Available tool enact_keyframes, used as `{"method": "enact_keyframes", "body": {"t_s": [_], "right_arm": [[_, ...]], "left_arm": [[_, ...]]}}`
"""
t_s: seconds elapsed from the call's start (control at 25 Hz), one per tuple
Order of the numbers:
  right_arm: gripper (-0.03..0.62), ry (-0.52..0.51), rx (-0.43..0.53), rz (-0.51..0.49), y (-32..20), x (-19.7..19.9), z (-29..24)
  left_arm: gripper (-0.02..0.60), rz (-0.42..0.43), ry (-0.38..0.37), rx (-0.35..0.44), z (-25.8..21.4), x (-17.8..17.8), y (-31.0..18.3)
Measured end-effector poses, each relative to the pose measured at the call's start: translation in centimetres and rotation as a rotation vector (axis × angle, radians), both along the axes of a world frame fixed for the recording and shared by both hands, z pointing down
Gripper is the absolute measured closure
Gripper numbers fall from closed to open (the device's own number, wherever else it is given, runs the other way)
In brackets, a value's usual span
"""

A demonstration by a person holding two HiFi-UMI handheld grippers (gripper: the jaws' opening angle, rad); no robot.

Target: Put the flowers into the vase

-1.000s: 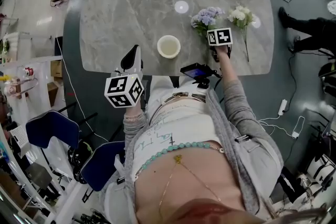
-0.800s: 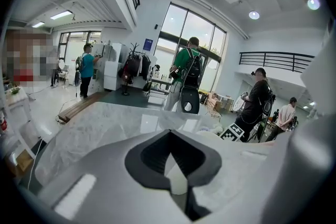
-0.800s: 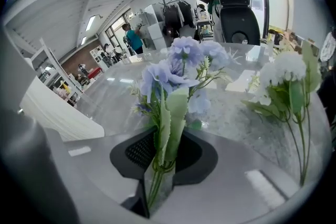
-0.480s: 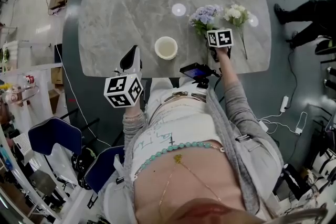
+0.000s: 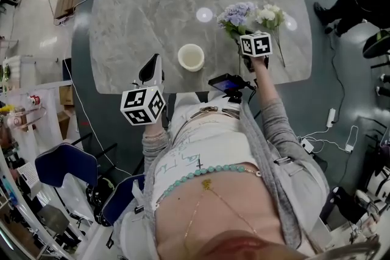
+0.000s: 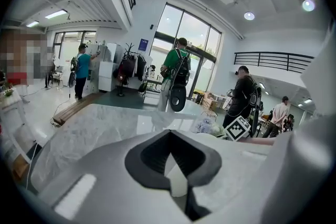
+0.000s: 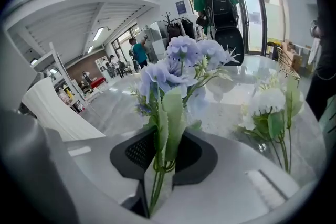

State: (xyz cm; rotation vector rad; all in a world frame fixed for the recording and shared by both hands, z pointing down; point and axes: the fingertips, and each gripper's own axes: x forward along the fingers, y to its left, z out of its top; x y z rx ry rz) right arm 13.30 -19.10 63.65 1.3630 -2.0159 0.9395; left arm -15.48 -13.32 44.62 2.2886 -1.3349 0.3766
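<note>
A cream round vase (image 5: 191, 57) stands open-topped near the front edge of the grey marble table (image 5: 146, 3). To its right, my right gripper (image 5: 242, 38) is shut on the green stems of a bunch of purple flowers (image 5: 236, 14). In the right gripper view the stems run down between the closed jaws (image 7: 157, 178) and the purple flowers (image 7: 181, 60) rise above them. A bunch of white flowers (image 5: 269, 14) lies on the table just right of the purple ones, white flowers (image 7: 270, 107). My left gripper (image 5: 152, 70) hovers at the table's front edge, left of the vase, shut and empty (image 6: 176, 186).
A person in black (image 5: 353, 3) stands beyond the table's right end. Blue chairs (image 5: 64, 164) are at my lower left. Cables and a power strip (image 5: 332, 119) lie on the floor at right. Several people (image 6: 176, 78) stand in the room behind the table.
The view has drifted a little. My right gripper stays shut on the purple flowers, which now sit slightly closer to the white ones. The left gripper has not moved.
</note>
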Motion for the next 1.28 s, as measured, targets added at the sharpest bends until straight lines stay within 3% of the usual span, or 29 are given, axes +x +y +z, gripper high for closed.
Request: {"method": "enact_keyframes", "body": {"t_s": [1.28], "right_arm": [[0.499, -0.095, 0.326, -0.036, -1.4, -3.1, -15.1]], "left_arm": [[0.581, 0.062, 0.018, 0.014, 0.3, 0.8, -0.5]]}}
